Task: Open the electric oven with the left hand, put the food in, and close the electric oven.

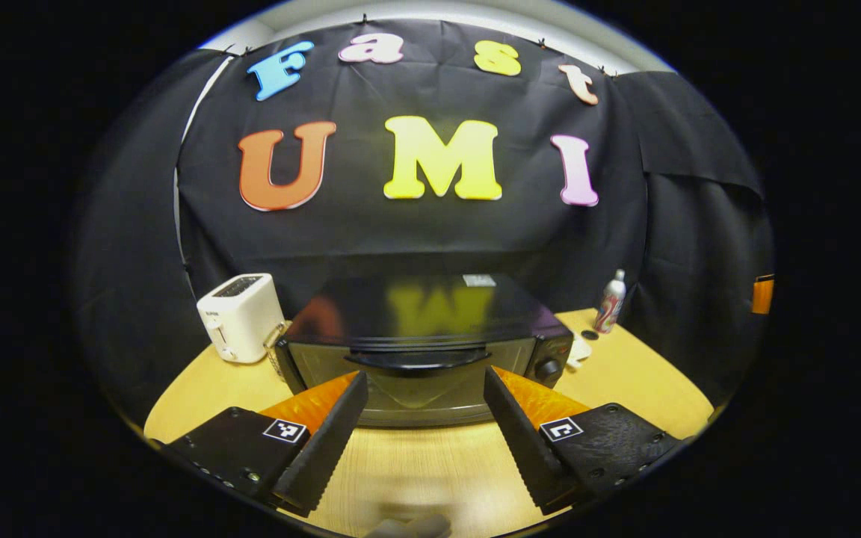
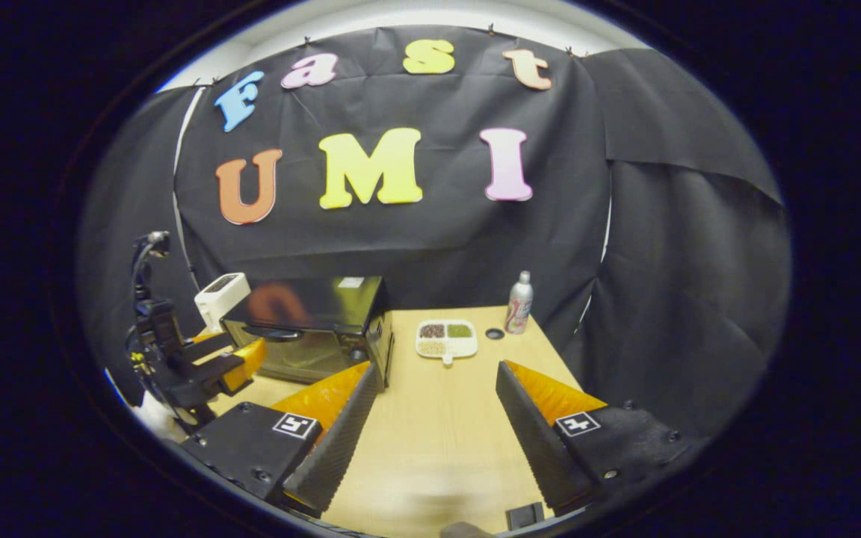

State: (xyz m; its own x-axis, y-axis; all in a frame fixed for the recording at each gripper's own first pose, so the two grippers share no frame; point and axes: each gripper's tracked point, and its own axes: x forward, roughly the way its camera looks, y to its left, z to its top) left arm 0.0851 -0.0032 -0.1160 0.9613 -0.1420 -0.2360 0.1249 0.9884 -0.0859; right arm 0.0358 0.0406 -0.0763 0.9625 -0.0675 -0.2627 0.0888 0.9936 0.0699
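Zero steps done: oven (image 1: 419, 351) door was shut, we judged | left gripper (image 1: 424, 422) hung just before the oven's handle (image 1: 418, 360), fingers spread, holding nothing | right gripper (image 2: 430, 433) gaped empty, right of the oven | food tray (image 2: 446, 338) lay just right of the oven | opening, loading, closing remained.

Glossy, mirror-like dark top on the electric oven (image 1: 430, 310); smooth pale wood-grain table (image 1: 415, 471); smooth white plastic toaster (image 1: 241, 316); shiny metal-look spray can (image 2: 519, 302); matt black cloth wall (image 1: 415, 232).
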